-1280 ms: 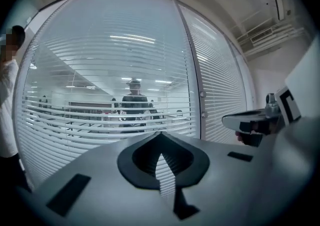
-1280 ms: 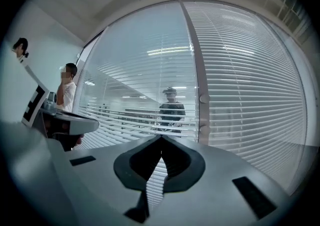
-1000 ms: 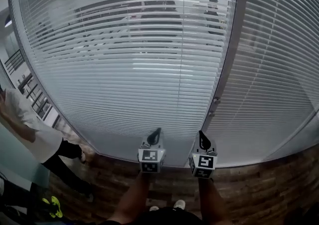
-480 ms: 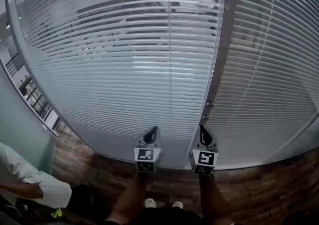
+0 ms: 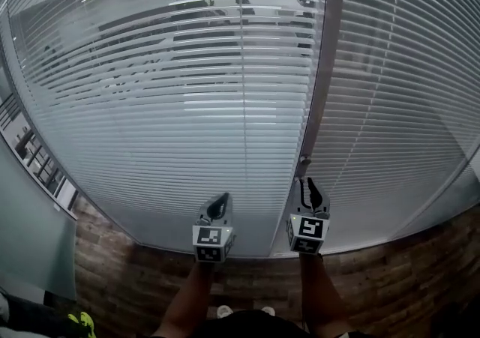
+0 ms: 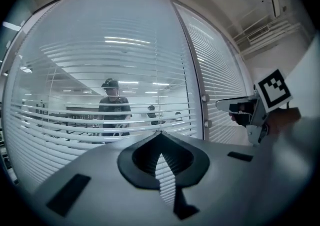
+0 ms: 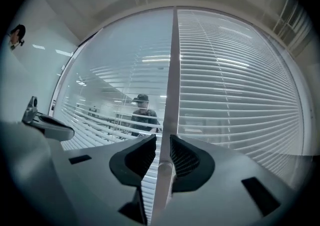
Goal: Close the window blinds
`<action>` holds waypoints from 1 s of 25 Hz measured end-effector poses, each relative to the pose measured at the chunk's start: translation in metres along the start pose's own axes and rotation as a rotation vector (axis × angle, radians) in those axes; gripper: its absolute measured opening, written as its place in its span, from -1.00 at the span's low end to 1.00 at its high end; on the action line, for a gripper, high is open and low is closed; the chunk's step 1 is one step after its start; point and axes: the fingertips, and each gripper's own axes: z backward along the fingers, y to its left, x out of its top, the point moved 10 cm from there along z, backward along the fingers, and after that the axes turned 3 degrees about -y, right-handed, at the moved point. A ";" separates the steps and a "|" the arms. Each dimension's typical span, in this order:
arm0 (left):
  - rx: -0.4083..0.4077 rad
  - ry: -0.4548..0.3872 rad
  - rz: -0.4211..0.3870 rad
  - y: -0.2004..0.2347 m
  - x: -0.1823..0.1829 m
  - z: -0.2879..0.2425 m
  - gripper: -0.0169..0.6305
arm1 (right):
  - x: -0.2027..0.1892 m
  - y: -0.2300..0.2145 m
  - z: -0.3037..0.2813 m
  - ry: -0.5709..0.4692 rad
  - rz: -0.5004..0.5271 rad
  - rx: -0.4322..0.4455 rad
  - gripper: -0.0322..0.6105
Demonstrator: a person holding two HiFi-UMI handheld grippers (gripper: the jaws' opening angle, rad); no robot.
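As right tongs (image 5: 309, 192) come up to frame post (image 5: 324, 67) between two panels, jaws have just been opening: shut a second ago, now apart. Pale tilt wand (image 7: 162, 180) stands between them, pads not pressing on it. Left tongs (image 5: 218, 207) together, empty, level beside right, facing blinds (image 5: 187, 104). Slats on left panel part open, figures visible through gaps; right panel looks tighter. Judgement: grasp on wand being set up; clamp and twist next. Blinds not yet closed.
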 end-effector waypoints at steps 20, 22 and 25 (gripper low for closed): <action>-0.019 0.005 -0.016 0.000 -0.003 -0.007 -0.96 | 0.021 -0.018 -0.044 0.031 0.000 -0.027 -0.51; -0.016 0.005 -0.009 0.001 -0.003 -0.007 -0.96 | 0.021 -0.018 -0.044 0.031 0.010 -0.023 -0.51; -0.025 0.000 -0.014 0.000 -0.002 -0.006 -0.96 | 0.023 -0.018 -0.042 0.048 0.072 -0.022 -0.51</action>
